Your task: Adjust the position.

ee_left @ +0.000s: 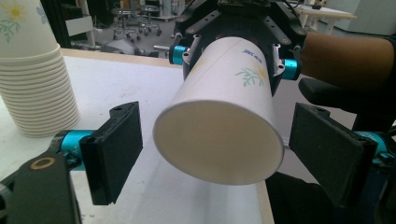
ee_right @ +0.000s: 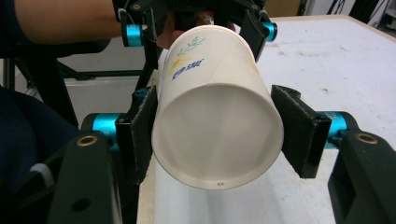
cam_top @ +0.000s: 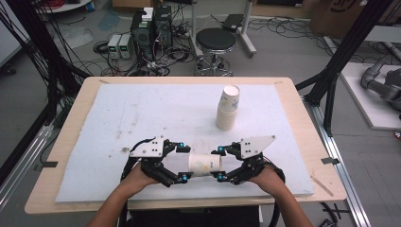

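**Cup slung sideways between two grippers, mid hand-over**

The paper cup (cam_top: 203, 164) hangs in the air above the near edge of the white mat (cam_top: 142, 113), lying on its side between the two hands. Its long axis runs left to right across the table, with the open mouth facing the left gripper (cam_top: 183, 162) and the base facing the right gripper (cam_top: 220, 164).

From the right gripper view, the pads (ee_right: 142, 130) are clamped on the cup's wall at the base end and carry it alone. From the left gripper view, the pads (ee_left: 116, 149) stand wide apart on either side of the mouth end, and there is a clear gap between each pad and the rim.

It looks to me like a pass from right hand to left, at the point just before the second grip. The next move would be for the left jaws to close on the mouth end, and gently, since thin paper buckles easily there. Only then should the right jaws let go. The stack of cups (cam_top: 228, 109) stands upright well back on the mat, apart from all this
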`<act>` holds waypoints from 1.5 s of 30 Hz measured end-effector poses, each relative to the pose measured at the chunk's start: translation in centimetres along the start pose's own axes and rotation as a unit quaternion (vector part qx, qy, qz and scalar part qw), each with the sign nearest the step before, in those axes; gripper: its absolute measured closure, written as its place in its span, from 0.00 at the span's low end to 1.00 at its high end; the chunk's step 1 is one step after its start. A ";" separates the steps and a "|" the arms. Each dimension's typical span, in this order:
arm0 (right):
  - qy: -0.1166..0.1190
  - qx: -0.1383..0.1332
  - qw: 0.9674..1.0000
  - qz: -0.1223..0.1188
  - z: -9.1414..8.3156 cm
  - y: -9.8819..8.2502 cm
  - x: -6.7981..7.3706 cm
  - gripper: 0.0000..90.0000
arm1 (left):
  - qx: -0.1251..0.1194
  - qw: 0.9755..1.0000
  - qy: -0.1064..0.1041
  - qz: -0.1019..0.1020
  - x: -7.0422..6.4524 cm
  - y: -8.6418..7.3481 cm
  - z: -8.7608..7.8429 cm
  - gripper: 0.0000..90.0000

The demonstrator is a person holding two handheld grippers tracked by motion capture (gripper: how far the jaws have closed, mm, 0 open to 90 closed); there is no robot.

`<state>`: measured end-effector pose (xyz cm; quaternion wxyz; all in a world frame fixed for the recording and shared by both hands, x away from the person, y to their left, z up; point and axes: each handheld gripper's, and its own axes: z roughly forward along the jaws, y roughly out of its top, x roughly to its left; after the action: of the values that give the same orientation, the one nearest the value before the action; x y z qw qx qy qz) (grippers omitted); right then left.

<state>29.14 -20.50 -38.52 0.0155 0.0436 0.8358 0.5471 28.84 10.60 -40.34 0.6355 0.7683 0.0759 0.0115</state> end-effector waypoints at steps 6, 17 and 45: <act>0.008 -0.013 1.000 0.002 0.0 0.1 0.0 0.40 | -0.004 1.000 -0.007 -0.001 -0.1 -0.1 0.2 0.19; 0.034 -0.049 0.998 0.023 0.1 -0.3 -0.3 0.40 | -0.027 0.999 -0.024 -0.005 -0.1 -0.2 0.5 0.24; -0.020 0.013 1.000 0.013 0.4 1.9 0.0 0.25 | 0.099 0.995 0.007 0.020 0.0 3.2 -0.5 0.33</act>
<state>29.25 -19.36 -36.95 0.0247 0.0657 0.8417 0.5354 29.08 10.54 -37.07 0.5557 0.8285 0.0658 0.0216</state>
